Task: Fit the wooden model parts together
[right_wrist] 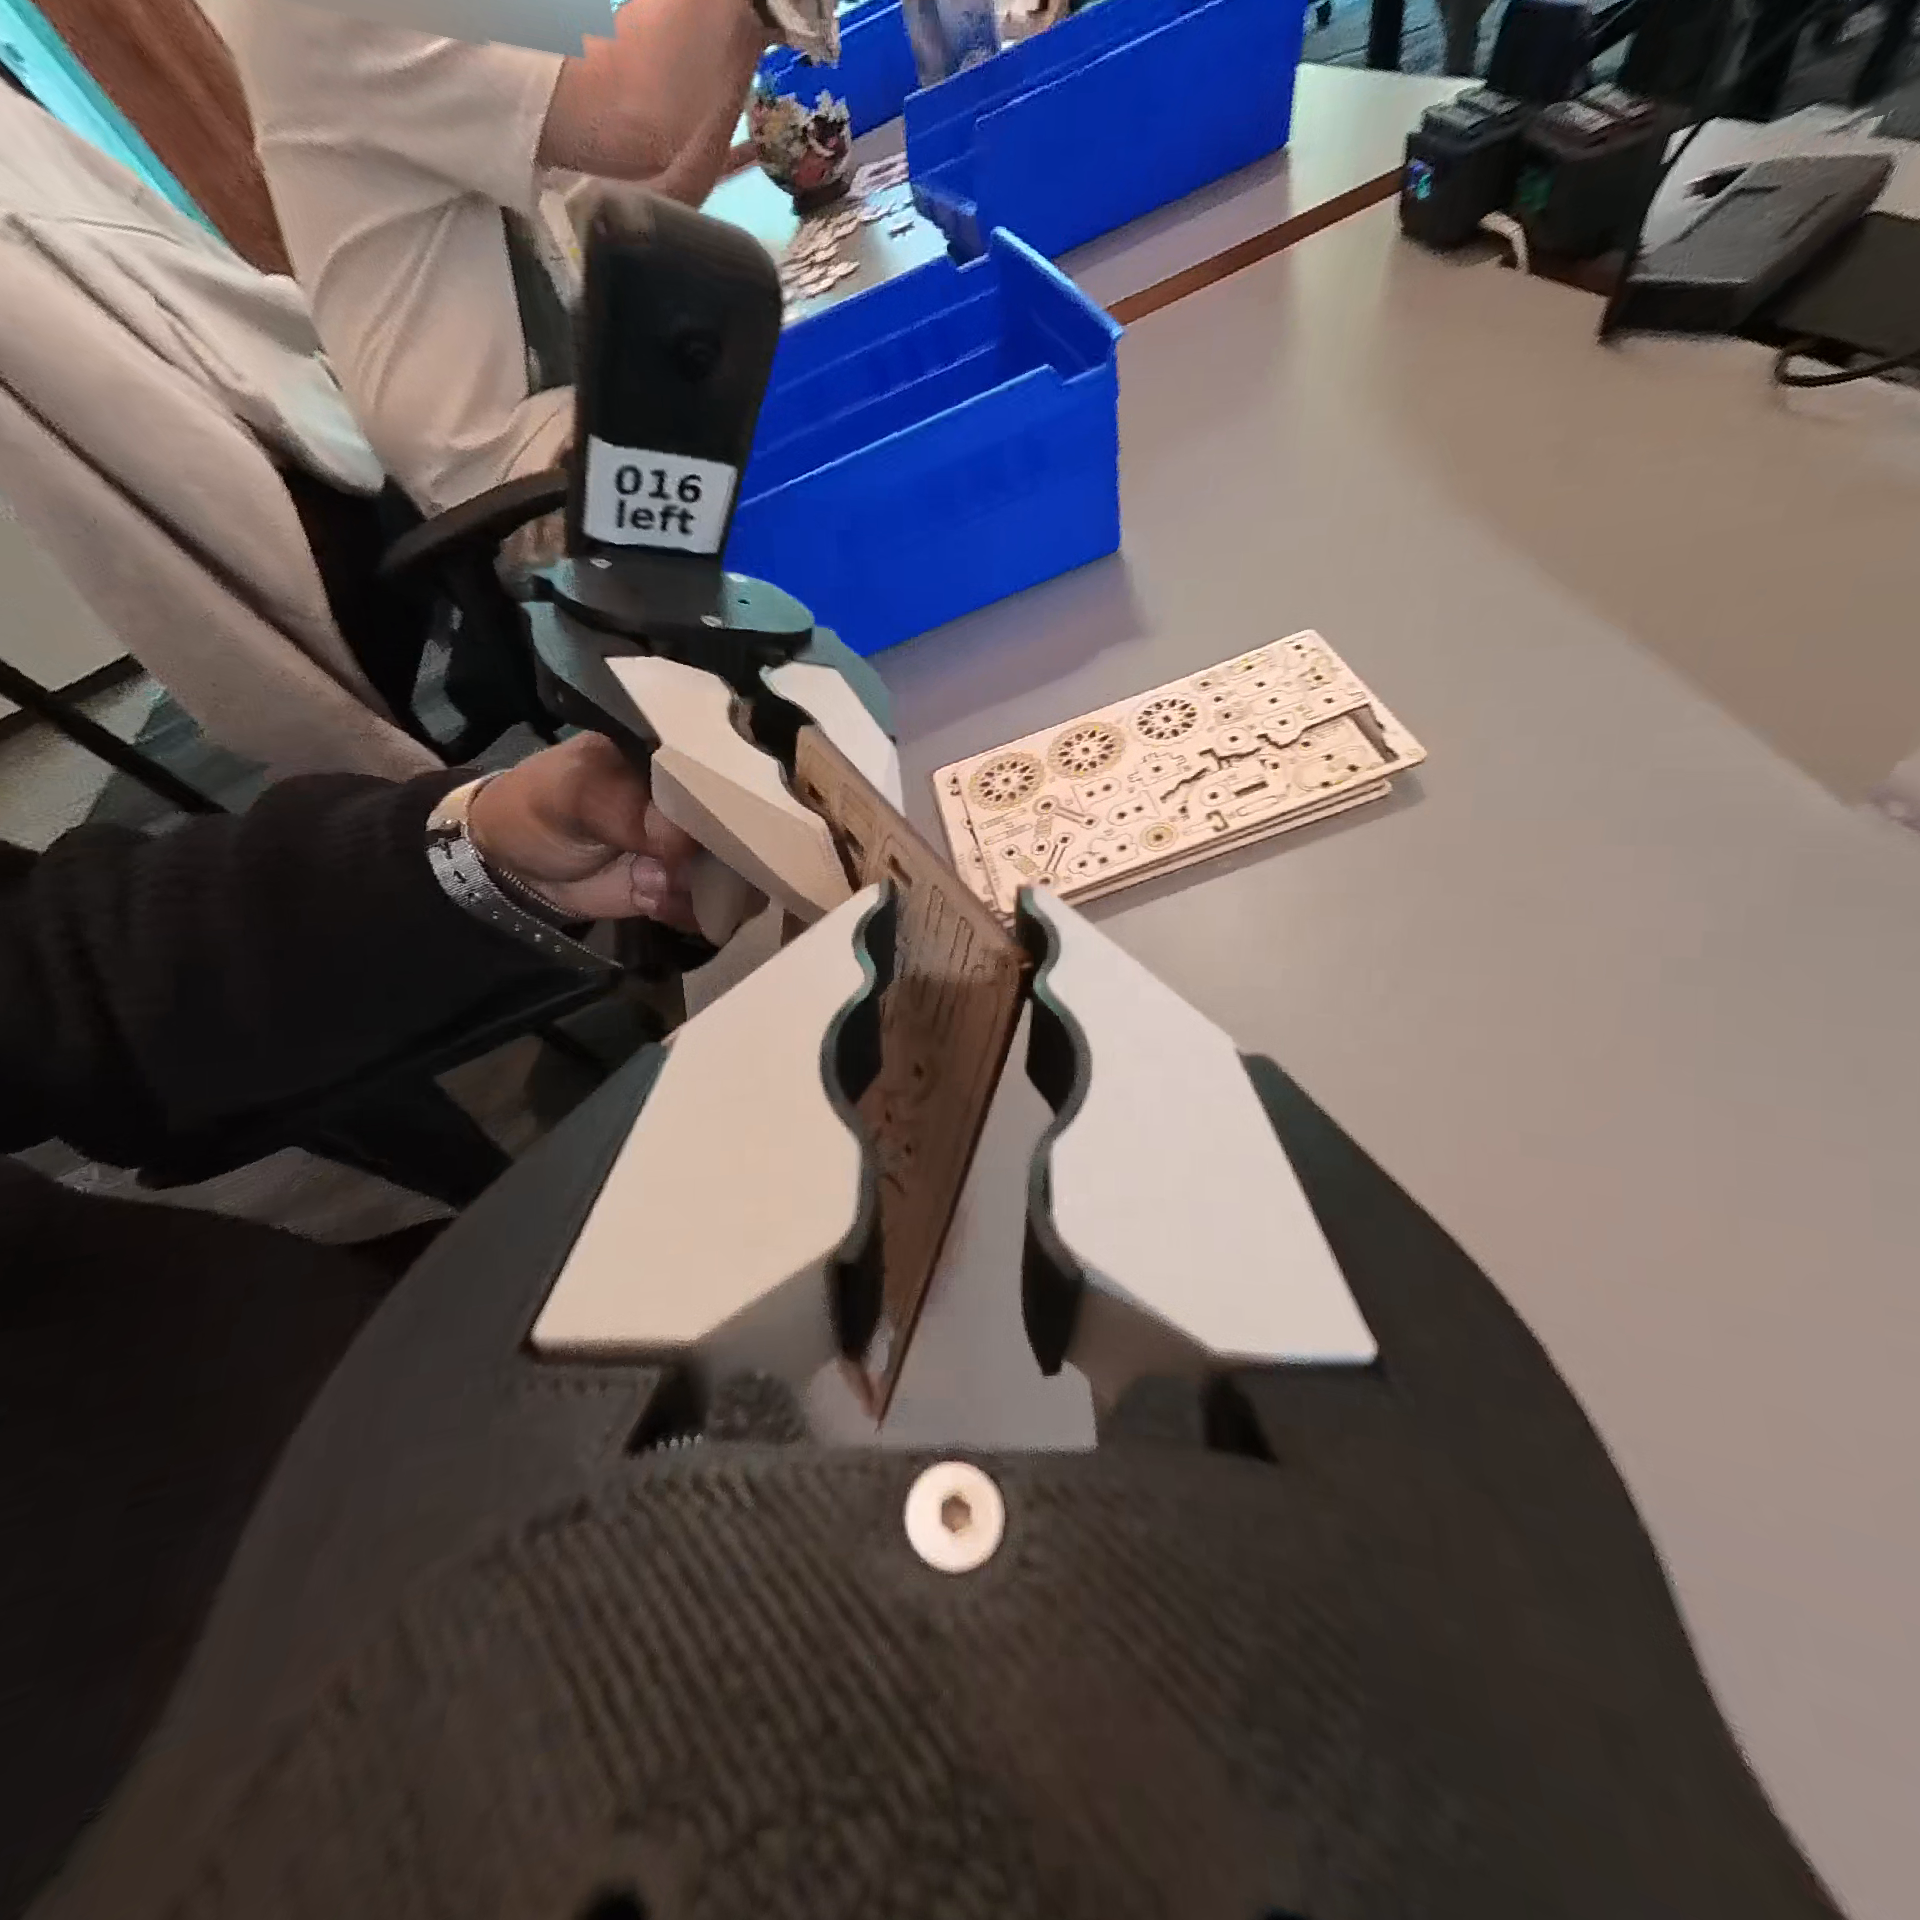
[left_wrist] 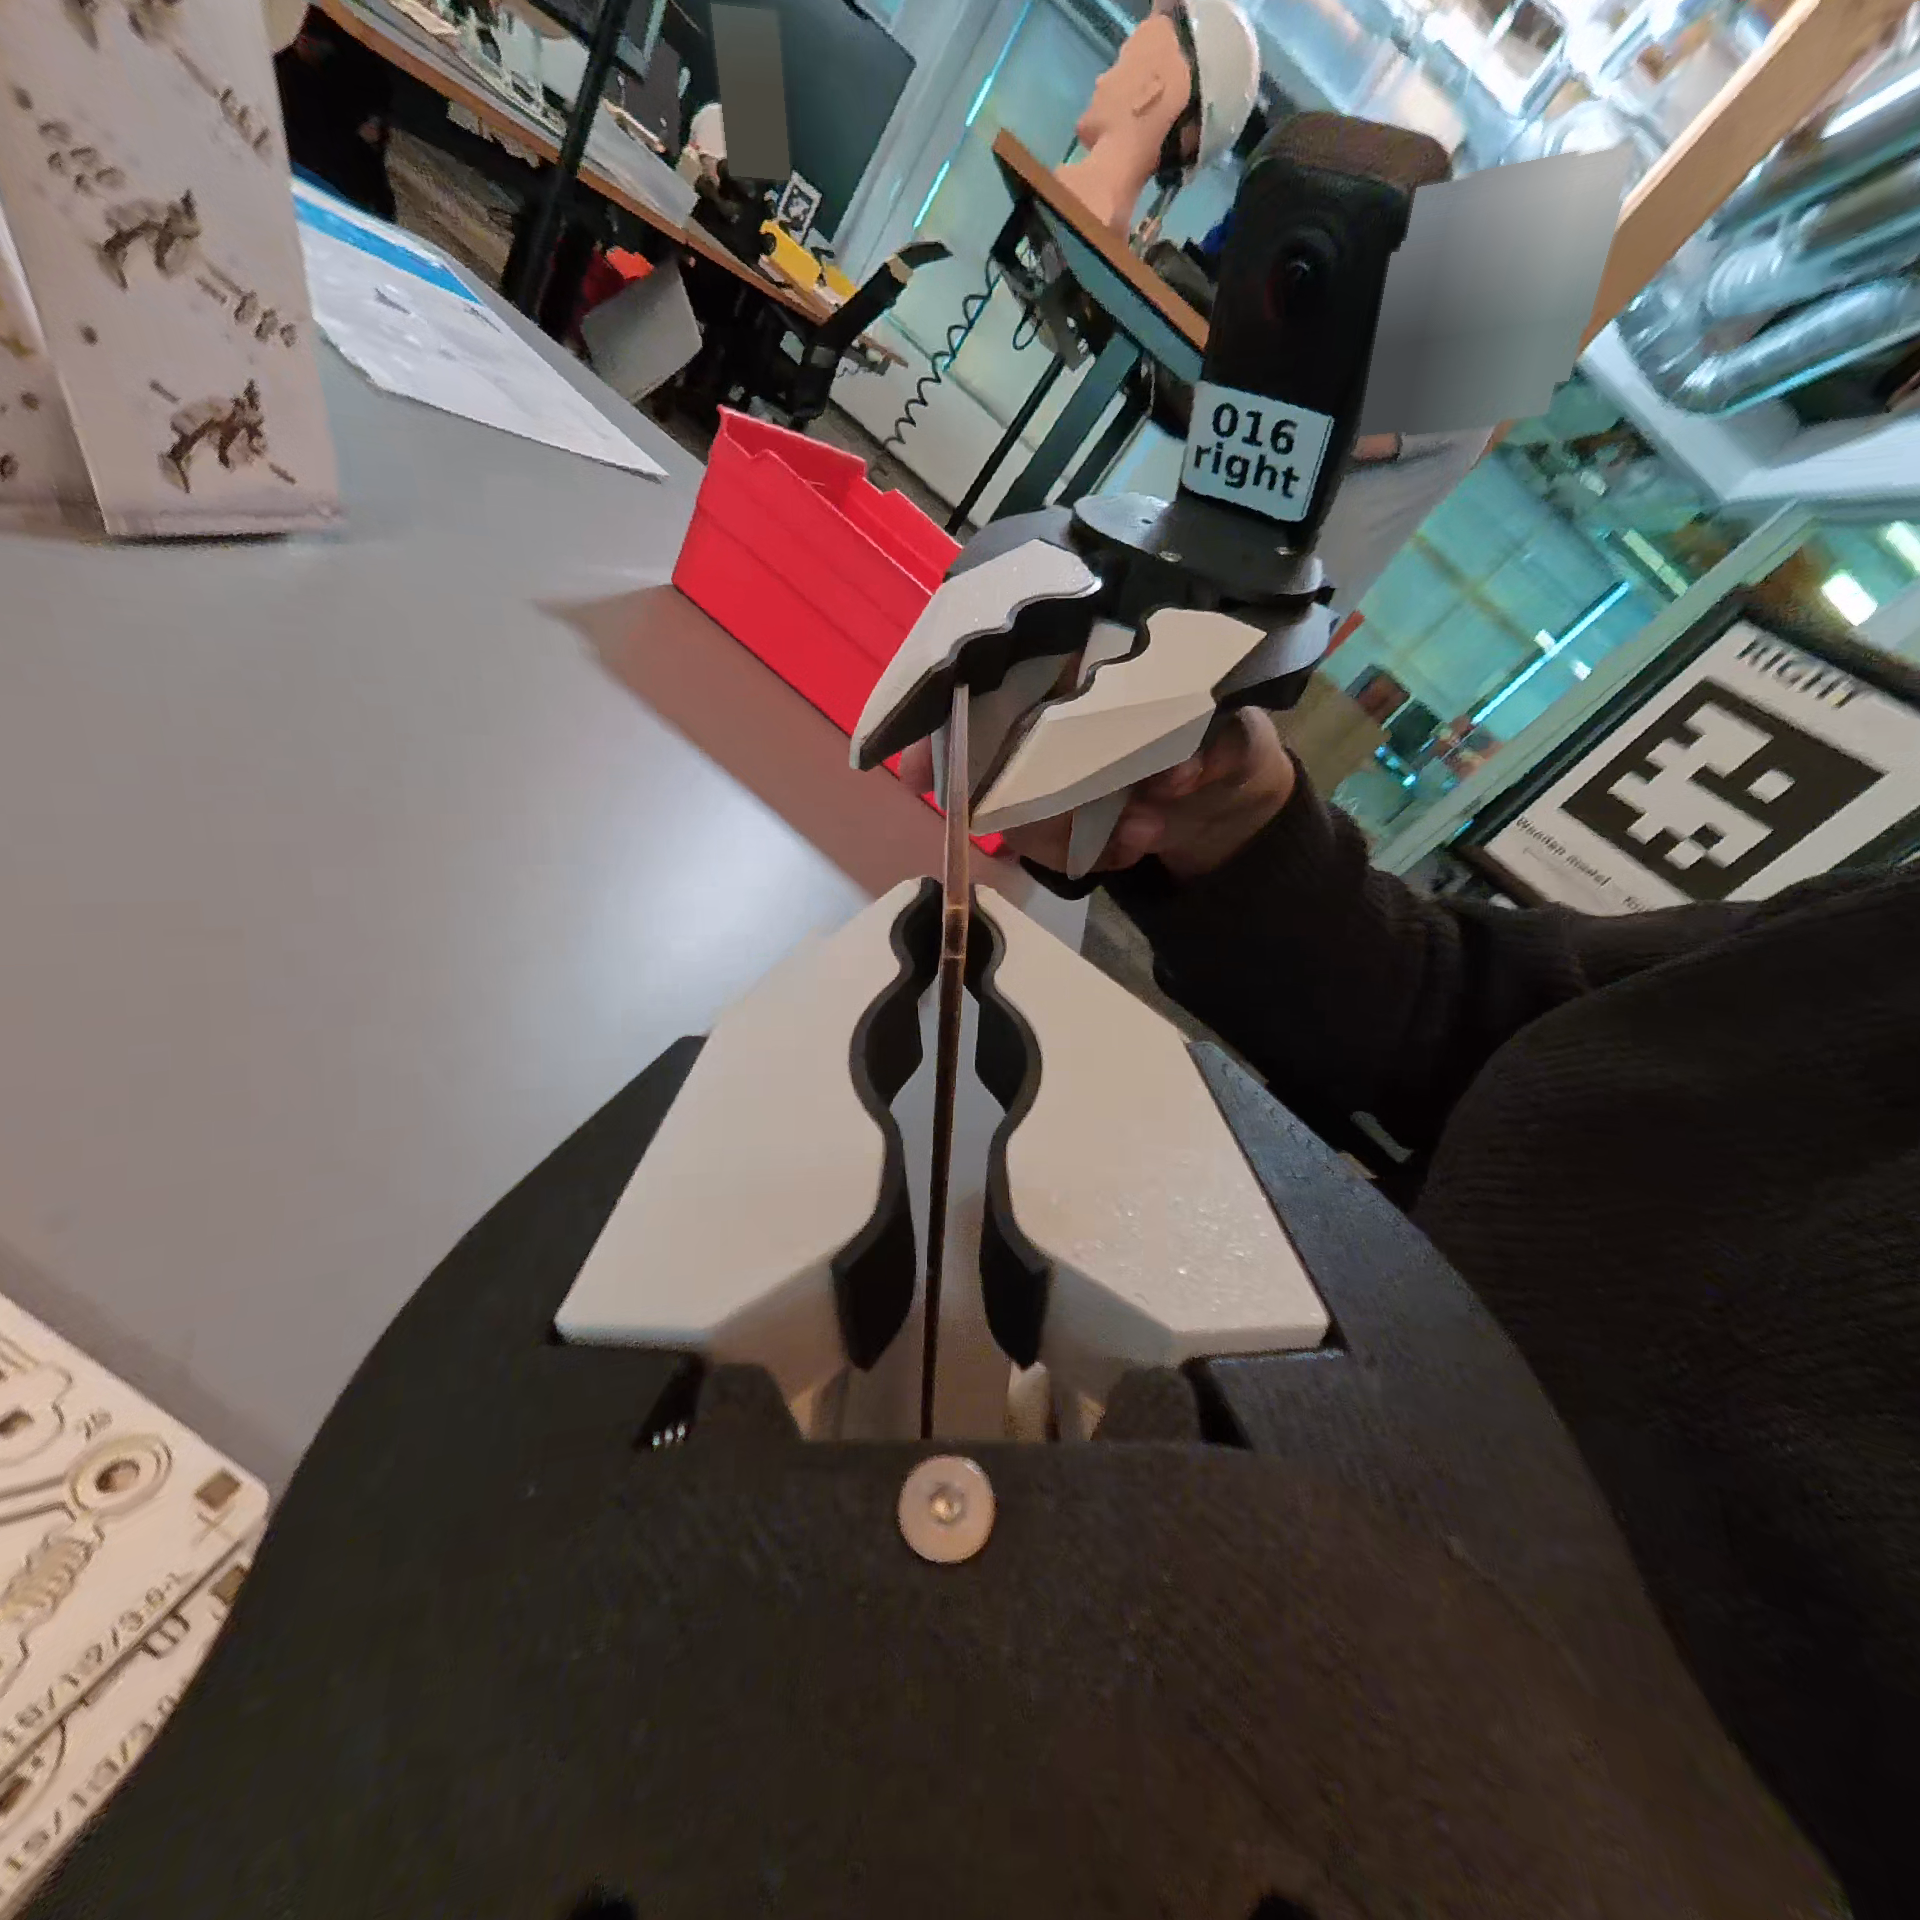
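A thin laser-cut wooden sheet (left_wrist: 943, 1091) is held in the air between both grippers. In the left wrist view it stands edge-on, and my left gripper (left_wrist: 953, 896) is shut on its near end. The right gripper (left_wrist: 935, 790) grips its far end above the grey table (left_wrist: 312, 935). In the right wrist view the sheet (right_wrist: 945, 1070) lies slantwise between the narrowed jaws of my right gripper (right_wrist: 956, 904) and touches both fingertips. The left gripper (right_wrist: 842, 831) holds its far end. A stack of more wooden sheets (right_wrist: 1174, 769) lies flat on the table.
A red bin (left_wrist: 810, 582) stands behind the right gripper. Blue bins (right_wrist: 935, 457) stand beyond the stack. A white box (left_wrist: 156, 260), a paper sheet (left_wrist: 457, 353) and another wooden sheet (left_wrist: 94, 1507) are on the left. A seated person (right_wrist: 436, 208) is nearby. Less than 4 cm separates the two grippers' tips.
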A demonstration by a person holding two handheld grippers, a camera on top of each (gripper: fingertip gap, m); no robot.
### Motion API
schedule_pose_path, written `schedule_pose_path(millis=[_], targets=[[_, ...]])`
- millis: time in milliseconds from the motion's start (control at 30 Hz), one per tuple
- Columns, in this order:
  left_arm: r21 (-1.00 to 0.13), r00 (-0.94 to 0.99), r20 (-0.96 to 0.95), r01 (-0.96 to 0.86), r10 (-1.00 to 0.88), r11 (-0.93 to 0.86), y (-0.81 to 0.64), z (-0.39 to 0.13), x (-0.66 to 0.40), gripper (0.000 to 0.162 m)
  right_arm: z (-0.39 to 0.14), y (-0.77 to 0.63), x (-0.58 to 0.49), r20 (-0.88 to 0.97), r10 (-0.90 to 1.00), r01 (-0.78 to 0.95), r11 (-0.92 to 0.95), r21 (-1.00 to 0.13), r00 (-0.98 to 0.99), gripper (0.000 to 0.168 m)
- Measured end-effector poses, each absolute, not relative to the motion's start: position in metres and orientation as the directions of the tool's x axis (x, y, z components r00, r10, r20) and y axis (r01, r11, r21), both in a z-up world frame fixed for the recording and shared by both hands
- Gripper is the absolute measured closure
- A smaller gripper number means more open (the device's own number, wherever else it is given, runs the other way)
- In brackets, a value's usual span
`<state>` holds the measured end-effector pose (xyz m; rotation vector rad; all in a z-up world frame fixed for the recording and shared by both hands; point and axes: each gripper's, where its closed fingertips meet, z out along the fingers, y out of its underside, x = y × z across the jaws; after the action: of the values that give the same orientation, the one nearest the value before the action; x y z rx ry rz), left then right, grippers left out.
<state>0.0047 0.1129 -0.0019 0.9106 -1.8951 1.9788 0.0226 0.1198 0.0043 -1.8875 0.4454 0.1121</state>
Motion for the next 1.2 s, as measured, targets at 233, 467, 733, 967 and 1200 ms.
schedule_pose_path(millis=[233,467,733,967,1200], targets=[[-0.766,-0.738,0.642,-0.630,-0.208,-0.126,0.123,-0.020,0.011,0.162,-0.013,0.128,0.029,-0.327,-0.259,-0.395,-0.281,-0.875,0.909,0.148],[-0.753,-0.729,0.657,-0.645,-0.192,-0.128,0.121,-0.024,0.012,0.162,-0.015,0.130,0.033,-0.402,-0.244,-0.456,-0.233,-0.859,0.882,0.150],[-0.794,-0.761,0.604,-0.601,-0.238,-0.093,0.119,-0.028,0.011,0.162,-0.019,0.130,0.032,-0.460,-0.245,-0.511,-0.215,-0.832,0.853,0.148],[-0.819,-0.778,0.568,-0.566,-0.269,-0.091,0.118,-0.026,0.011,0.162,-0.017,0.129,0.032,-0.438,-0.251,-0.491,-0.221,-0.842,0.863,0.148],[-0.829,-0.780,0.552,-0.550,-0.296,-0.097,0.118,-0.025,0.013,0.162,-0.017,0.130,0.035,-0.399,-0.284,-0.463,-0.214,-0.860,0.872,0.148]])
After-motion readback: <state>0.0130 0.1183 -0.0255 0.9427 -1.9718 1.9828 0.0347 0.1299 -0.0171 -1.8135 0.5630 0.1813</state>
